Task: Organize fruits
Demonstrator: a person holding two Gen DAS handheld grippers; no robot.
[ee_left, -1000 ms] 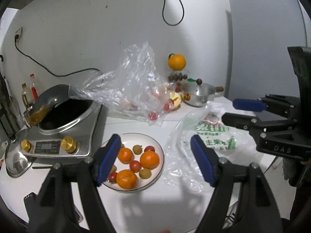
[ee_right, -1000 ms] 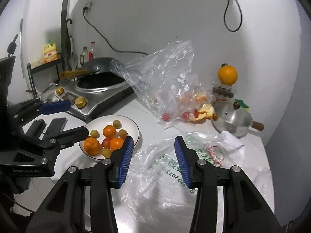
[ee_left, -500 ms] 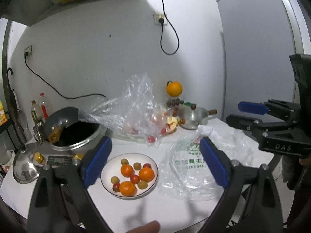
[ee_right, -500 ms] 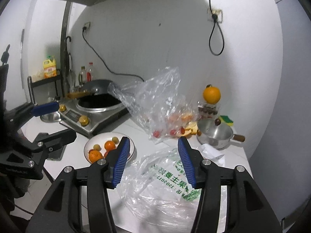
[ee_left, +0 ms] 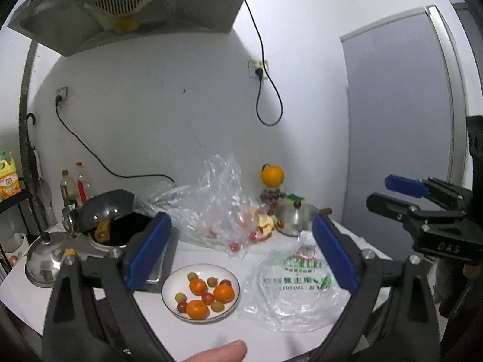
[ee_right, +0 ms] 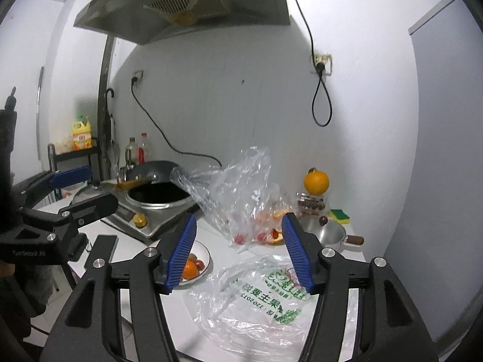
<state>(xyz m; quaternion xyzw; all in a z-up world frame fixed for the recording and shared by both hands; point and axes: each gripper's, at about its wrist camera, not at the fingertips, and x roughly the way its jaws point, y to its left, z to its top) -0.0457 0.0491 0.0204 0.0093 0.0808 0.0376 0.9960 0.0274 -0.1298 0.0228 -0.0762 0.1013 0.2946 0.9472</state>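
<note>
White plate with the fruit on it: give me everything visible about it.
The round white plate looks like glazed ceramic, shallow, with a thin dark line at the rim. It lies flat on the white table, between the silver induction cooker and the flat printed plastic bag, whose edge reaches the plate's rim. It holds three orange tangerines, several small red tomatoes and a few pale green round fruits, loosely clustered. No gripper touches it. In the right wrist view a blue finger pad hides half of it.

White wall [ee_left: 181,105], range hood [ee_left: 126,9] overhead, grey door [ee_left: 398,120].
</note>
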